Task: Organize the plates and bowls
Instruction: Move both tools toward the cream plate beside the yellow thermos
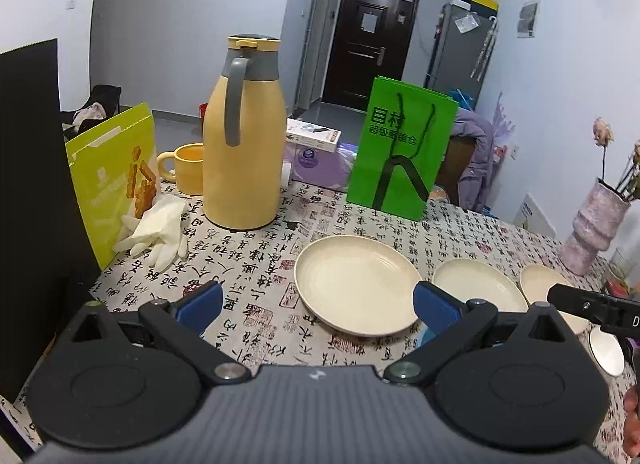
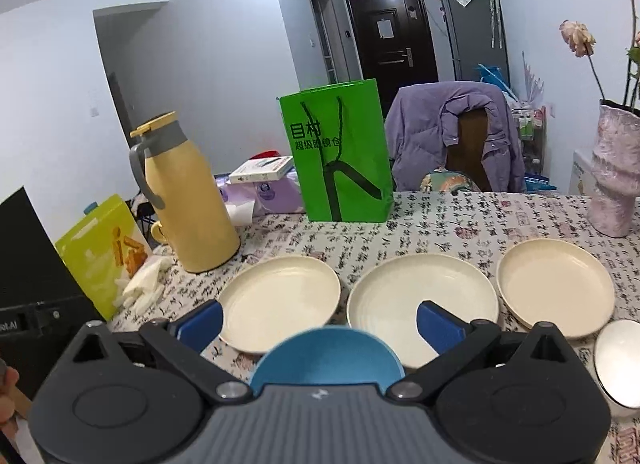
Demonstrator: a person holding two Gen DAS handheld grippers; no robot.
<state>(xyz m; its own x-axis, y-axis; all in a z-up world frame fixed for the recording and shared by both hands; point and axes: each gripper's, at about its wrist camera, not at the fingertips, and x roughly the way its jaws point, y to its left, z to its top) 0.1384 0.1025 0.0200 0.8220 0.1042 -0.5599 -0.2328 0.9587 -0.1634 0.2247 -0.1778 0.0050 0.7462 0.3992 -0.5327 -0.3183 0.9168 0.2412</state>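
Observation:
Three cream plates lie in a row on the patterned tablecloth: the left plate [image 2: 280, 302] [image 1: 356, 288], the middle plate [image 2: 404, 304] [image 1: 478, 284] and the right plate [image 2: 556, 288] [image 1: 540, 284]. A blue bowl [image 2: 326, 356] sits just in front of the left and middle plates, below my right gripper [image 2: 320, 324], which is open and holds nothing. A white bowl [image 2: 618, 362] [image 1: 606, 350] stands at the right. My left gripper [image 1: 318, 306] is open above the cloth, its right finger at the left plate's near edge.
A yellow thermos jug [image 1: 242, 135], a yellow mug [image 1: 186, 167], a white glove [image 1: 158, 229] and a yellow-green snack bag [image 1: 112, 179] stand at the left. A green paper bag [image 1: 402, 149] stands behind the plates. A pink vase [image 2: 616, 171] is at the right.

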